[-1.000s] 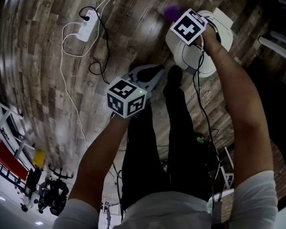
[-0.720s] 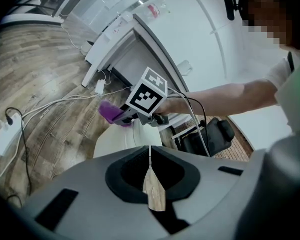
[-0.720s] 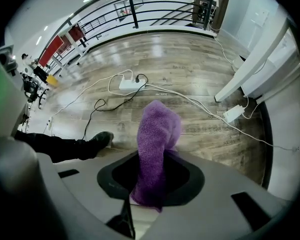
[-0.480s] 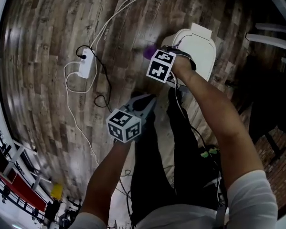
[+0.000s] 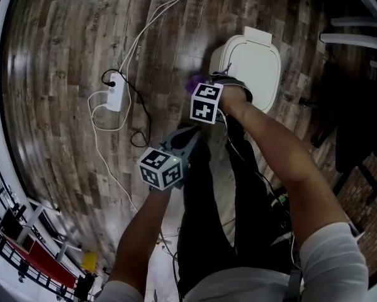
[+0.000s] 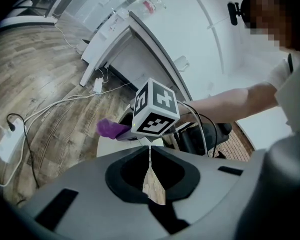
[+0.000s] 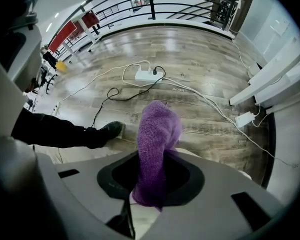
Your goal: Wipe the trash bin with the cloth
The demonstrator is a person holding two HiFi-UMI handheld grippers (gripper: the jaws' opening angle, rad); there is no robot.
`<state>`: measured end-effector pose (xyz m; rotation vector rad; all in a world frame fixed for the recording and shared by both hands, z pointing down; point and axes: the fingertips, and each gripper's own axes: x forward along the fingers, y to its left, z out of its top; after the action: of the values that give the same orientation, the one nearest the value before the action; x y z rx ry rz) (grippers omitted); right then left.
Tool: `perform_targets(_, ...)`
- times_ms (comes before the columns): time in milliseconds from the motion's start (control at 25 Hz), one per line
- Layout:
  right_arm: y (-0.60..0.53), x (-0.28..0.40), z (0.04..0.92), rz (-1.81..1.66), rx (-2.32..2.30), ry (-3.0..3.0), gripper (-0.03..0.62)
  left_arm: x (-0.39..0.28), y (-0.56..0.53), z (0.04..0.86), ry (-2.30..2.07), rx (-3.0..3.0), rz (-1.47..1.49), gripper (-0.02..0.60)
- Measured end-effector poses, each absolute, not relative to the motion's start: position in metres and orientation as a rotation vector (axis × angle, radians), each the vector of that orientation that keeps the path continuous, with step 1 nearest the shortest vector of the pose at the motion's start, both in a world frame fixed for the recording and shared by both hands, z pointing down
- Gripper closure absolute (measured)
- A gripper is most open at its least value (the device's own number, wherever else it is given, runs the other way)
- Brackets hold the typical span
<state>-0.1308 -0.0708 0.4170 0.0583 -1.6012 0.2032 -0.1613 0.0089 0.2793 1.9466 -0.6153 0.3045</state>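
A white trash bin (image 5: 254, 68) is standing on a wood floor (image 5: 62, 74), seen from above with its lid shut. The lid's long axis is running away from the person, up the head view.

A purple cloth (image 7: 157, 149) is sitting at the bin's near left edge, close to the person's feet. The right gripper (image 7: 151, 181) is pinching the cloth, its jaws part way apart around the thick fold, and a tuft is sticking out past the tips. This gripper is pointing straight down, with the pale bin top showing just beneath it. Whether the cloth is touching the lid is not clear from any view.

The left gripper (image 6: 150, 156) is holding nothing, its jaws pressed together. In the head view it is hanging lower, over the person's dark trouser legs, apart from the bin and angled toward it.

The right hand is clearly the nearer one. Judging from this, the wipe is calling for the cloth to be drawn across the lid, rightward and away from the person.

A white power strip (image 5: 114, 88) with looping cables is lying on the floor to the left, well apart from the bin.
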Motion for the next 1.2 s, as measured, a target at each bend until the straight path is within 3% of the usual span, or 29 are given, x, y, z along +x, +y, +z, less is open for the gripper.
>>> perform_targets(760, -0.003, -0.128, 0.407, 0.227, 0.079, -1.655, 0.488, -0.177, 0.033, 0.28, -0.567, 1.969, 0.389, 0.577)
perform_targets(1200, 0.054, -0.1, 0.406, 0.094, -0.04, -1.655, 0.488, -0.151, 0.032, 0.282, -0.575, 1.973, 0.417, 0.577)
